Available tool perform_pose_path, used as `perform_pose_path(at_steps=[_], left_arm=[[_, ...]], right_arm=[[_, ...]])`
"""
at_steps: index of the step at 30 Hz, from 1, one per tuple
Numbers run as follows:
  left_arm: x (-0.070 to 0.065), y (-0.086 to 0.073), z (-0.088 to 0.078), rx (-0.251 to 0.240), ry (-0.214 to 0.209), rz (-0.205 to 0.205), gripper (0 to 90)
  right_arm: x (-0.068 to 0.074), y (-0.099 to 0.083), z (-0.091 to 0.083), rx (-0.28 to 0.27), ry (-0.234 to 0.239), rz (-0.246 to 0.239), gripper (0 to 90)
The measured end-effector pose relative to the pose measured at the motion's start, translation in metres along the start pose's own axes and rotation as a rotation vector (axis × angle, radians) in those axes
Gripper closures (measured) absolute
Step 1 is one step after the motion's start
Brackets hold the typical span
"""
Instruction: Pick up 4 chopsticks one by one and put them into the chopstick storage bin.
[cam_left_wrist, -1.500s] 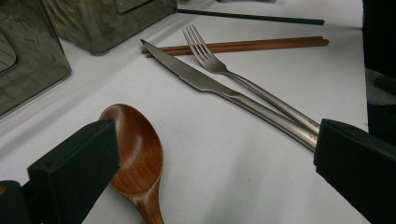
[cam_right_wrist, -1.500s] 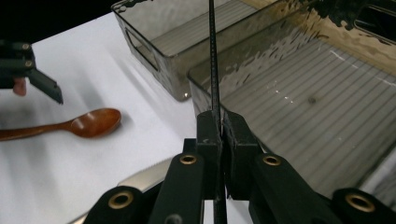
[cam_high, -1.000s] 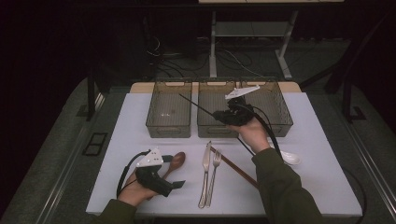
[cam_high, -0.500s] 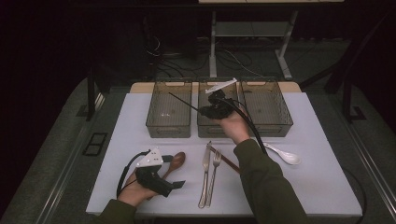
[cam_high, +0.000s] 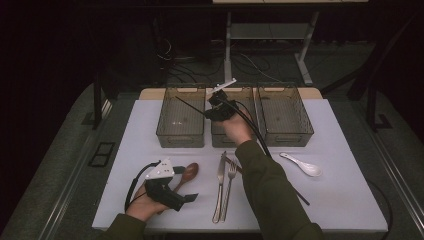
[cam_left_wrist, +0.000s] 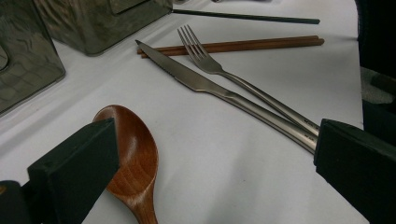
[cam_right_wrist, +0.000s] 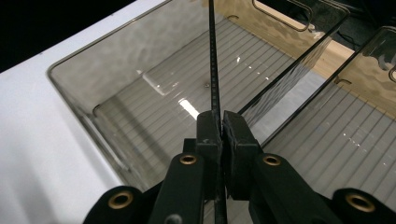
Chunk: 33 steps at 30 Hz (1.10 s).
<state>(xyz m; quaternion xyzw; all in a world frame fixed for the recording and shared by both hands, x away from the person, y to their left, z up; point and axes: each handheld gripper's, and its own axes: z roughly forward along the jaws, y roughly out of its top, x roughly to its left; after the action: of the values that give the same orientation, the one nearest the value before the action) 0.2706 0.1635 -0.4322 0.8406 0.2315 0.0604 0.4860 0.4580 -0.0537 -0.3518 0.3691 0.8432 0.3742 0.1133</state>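
Note:
My right gripper (cam_high: 214, 113) (cam_right_wrist: 220, 125) is shut on a thin black chopstick (cam_high: 189, 105) (cam_right_wrist: 213, 60). It hovers at the middle bin (cam_high: 226, 139), and the chopstick slants left over the left clear bin (cam_high: 170, 134) (cam_right_wrist: 116, 112). My left gripper (cam_high: 186, 184) (cam_left_wrist: 215, 158) rests on the white table (cam_high: 345, 200), open, with nothing pressed between its jaws. A wooden spoon (cam_high: 188, 173) (cam_left_wrist: 135, 154) lies by its left jaw. A knife (cam_high: 220, 185) (cam_left_wrist: 205, 86), a fork (cam_high: 229, 186) (cam_left_wrist: 210, 63) and brown chopsticks (cam_left_wrist: 243, 45) lie ahead of it.
A third clear bin (cam_high: 285, 116) stands at the right of the row. A white soup spoon (cam_high: 303, 165) lies on the table's right part. Another black chopstick (cam_high: 299, 197) (cam_left_wrist: 243, 17) lies beside the person's right sleeve (cam_high: 270, 190).
My right gripper has carried the black chopstick to the left, from over the right-hand bins to the gap between the middle and left bins. The left gripper has stayed put.

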Motion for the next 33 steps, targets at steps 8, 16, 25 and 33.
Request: perform_pose_path(at_steps=[8,16,25,33], left_arm=[[0.000,0.000,0.000,0.006,-0.009,-0.003,0.0],[0.000,0.000,0.001,0.002,-0.013,0.000,0.0],[0.000,0.000,0.000,0.003,-0.018,-0.004,0.0],[0.001,0.000,-0.001,0.004,-0.018,0.009,0.0]], right_arm=[[0.008,0.008,0.018,0.023,-0.012,0.016,85.9],[0.014,0.019,0.034,0.046,-0.020,0.033,85.9],[0.018,0.027,0.058,0.057,0.011,0.061,76.5],[0.015,0.021,0.042,0.006,0.034,0.072,58.1]])
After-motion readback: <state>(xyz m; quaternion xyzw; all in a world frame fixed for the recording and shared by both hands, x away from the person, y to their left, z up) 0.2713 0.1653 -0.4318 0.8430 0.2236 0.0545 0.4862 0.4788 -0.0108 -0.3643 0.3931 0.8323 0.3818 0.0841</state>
